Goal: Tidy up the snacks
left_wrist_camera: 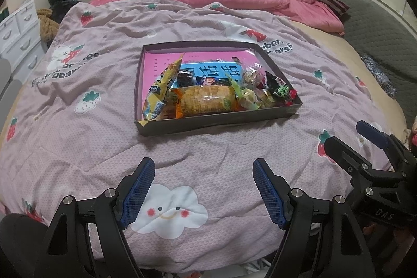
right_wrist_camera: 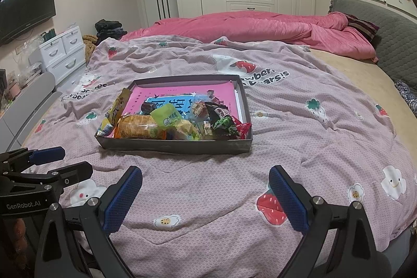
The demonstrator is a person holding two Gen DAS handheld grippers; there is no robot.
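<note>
A shallow dark box (left_wrist_camera: 213,121) (right_wrist_camera: 177,145) lies on the bed's quilt and holds several wrapped snacks over a pink sheet. A large orange-wrapped cake (left_wrist_camera: 206,102) (right_wrist_camera: 140,130) lies at the box's near edge, with a yellow packet (left_wrist_camera: 159,93) at its left and a green-and-black packet (left_wrist_camera: 280,89) (right_wrist_camera: 224,123) at its right. My left gripper (left_wrist_camera: 203,186) is open and empty, well short of the box. My right gripper (right_wrist_camera: 206,189) is open and empty, also short of the box. Each gripper shows at the side of the other's view.
The pink-purple strawberry quilt (left_wrist_camera: 104,127) covers the near bed. A pink duvet (right_wrist_camera: 247,28) is bunched at the far side. A grey headboard cushion (right_wrist_camera: 391,30) is at right. White drawers (right_wrist_camera: 62,51) and a wall TV (right_wrist_camera: 23,12) stand at left, wardrobes behind.
</note>
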